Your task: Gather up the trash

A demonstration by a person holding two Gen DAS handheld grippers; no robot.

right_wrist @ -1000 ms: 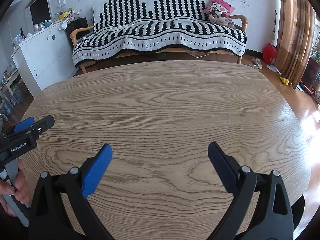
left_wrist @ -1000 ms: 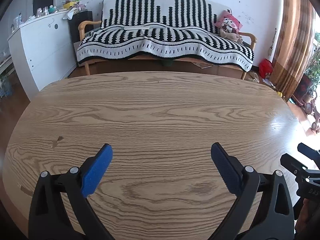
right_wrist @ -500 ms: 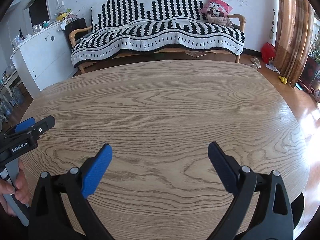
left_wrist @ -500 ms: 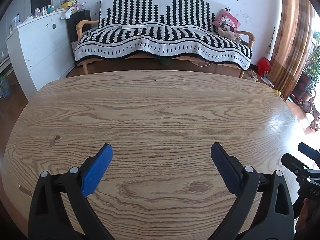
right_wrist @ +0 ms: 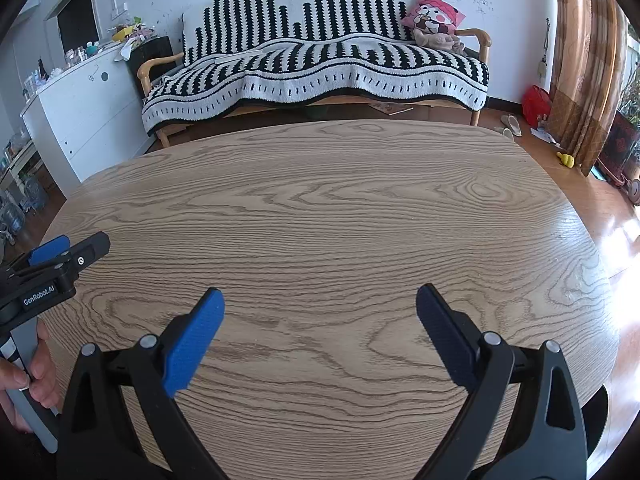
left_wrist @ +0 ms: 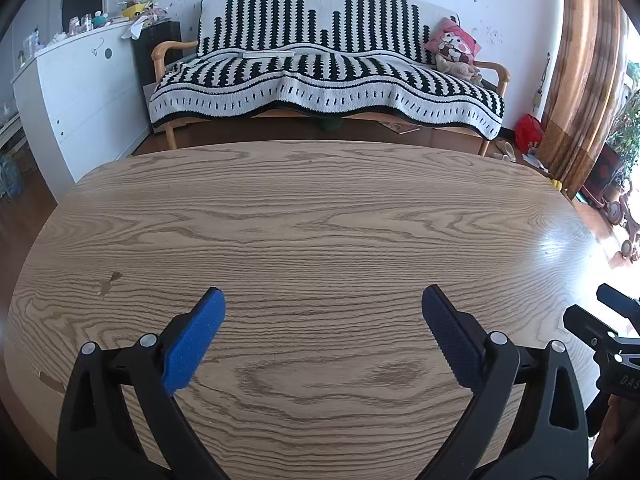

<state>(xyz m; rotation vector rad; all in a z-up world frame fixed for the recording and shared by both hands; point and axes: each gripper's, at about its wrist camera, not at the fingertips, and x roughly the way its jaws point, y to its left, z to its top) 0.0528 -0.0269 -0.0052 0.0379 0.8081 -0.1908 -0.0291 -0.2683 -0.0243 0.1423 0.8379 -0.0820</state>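
My left gripper (left_wrist: pixel 322 304) hovers open over the near part of a wooden oval table (left_wrist: pixel 320 216), with nothing between its blue pads (left_wrist: pixel 196 336). My right gripper (right_wrist: pixel 318 302) is also open and empty above the same table (right_wrist: pixel 340 208). Each gripper shows in the other's view: the right one (left_wrist: pixel 612 332) at the far right edge, the left one (right_wrist: pixel 52 264) at the far left, with a hand (right_wrist: pixel 32 372) on its handle. No trash shows on the tabletop in either view.
Past the table's far edge stands a wooden sofa under a black-and-white striped blanket (left_wrist: pixel 324 76) with a pink cushion (left_wrist: pixel 452 42). A white cabinet (left_wrist: pixel 80 92) is at the left, brown curtains (left_wrist: pixel 580 80) and a red bag (left_wrist: pixel 528 132) at the right. Slippers (right_wrist: pixel 510 124) lie on the floor.
Both views have tilted up slightly, so the sofa sits a little lower and larger in the frame. Both grippers stay open and empty.
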